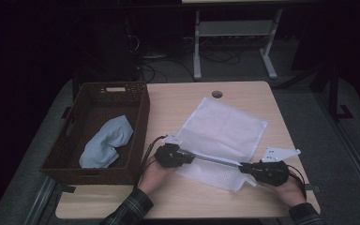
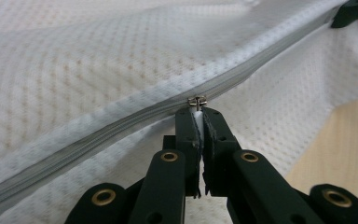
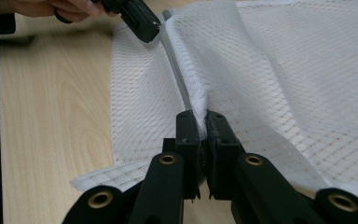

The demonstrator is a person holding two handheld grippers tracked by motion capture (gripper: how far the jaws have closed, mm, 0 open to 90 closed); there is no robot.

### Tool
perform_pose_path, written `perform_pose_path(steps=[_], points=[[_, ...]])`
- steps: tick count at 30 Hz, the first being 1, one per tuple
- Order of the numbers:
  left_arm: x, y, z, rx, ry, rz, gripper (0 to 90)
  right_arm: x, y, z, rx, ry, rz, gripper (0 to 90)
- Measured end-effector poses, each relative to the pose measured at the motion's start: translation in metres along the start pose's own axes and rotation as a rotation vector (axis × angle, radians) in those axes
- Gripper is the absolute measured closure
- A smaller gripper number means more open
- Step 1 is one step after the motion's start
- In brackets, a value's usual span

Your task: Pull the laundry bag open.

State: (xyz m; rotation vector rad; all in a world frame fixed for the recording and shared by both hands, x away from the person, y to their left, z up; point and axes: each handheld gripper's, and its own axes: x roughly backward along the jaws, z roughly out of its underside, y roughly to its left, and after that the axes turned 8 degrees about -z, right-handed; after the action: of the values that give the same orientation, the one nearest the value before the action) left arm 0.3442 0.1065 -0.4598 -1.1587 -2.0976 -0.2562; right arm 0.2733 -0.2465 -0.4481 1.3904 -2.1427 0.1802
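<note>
A wooden table (image 1: 168, 101) carries the whole job, with a brown wicker basket (image 1: 138, 119) standing at its left side and a light blue cloth (image 1: 107, 140) crumpled inside it. Just right of the basket a white mesh laundry bag (image 1: 222, 126) lies flat on the tabletop, its near edge folded over along a grey zipper (image 1: 215, 161) that runs between the two grippers.

The left gripper (image 1: 174, 155) sits at the zipper's left end. In the left gripper view its jaws are pressed nearly together on the small white zipper pull (image 2: 196, 108), with the metal slider just above the tips. The right gripper (image 1: 262, 171) is at the other end; in the right gripper view its jaws are closed on a pinch of the bag's fabric right at the zipper line, holding that end taut.

The step in hand looks like working the zipper: one end anchored, the slider gripped and ready to travel. Whether the teeth to the right of the slider are open or closed is hard to read in this dim light, though the run to its left appears closed.

The next move calls for drawing the pull steadily along the track while the right gripper keeps the fabric stretched, so the slider does not snag the mesh or slip from the narrow grip.
</note>
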Motion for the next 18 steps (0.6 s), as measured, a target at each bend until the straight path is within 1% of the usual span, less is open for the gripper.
perform_pose_path(steps=[1, 3, 7, 12, 17, 18], points=[[0.0, 0.0, 0.0, 0.0, 0.0, 0.0, 86.5, 0.0, 0.0, 0.0, 0.0, 0.0, 0.0, 84.3], [0.001, 0.002, 0.001, 0.016, -0.008, -0.005, 86.6, 0.001, 0.0, 0.0, 0.0, 0.0, 0.002, 84.3], [0.002, 0.005, 0.001, 0.019, -0.006, -0.013, 86.6, 0.002, -0.001, 0.0, -0.002, -0.001, 0.006, 84.3], [0.002, 0.008, 0.002, 0.034, -0.008, -0.026, 86.5, 0.003, -0.003, 0.001, -0.009, -0.002, 0.016, 84.3], [0.003, 0.011, 0.002, 0.043, -0.006, -0.034, 86.6, 0.005, -0.007, 0.002, -0.015, -0.004, 0.031, 84.3], [0.003, 0.012, 0.003, 0.047, -0.004, -0.04, 86.6, 0.006, -0.01, 0.003, -0.023, -0.005, 0.039, 84.3]])
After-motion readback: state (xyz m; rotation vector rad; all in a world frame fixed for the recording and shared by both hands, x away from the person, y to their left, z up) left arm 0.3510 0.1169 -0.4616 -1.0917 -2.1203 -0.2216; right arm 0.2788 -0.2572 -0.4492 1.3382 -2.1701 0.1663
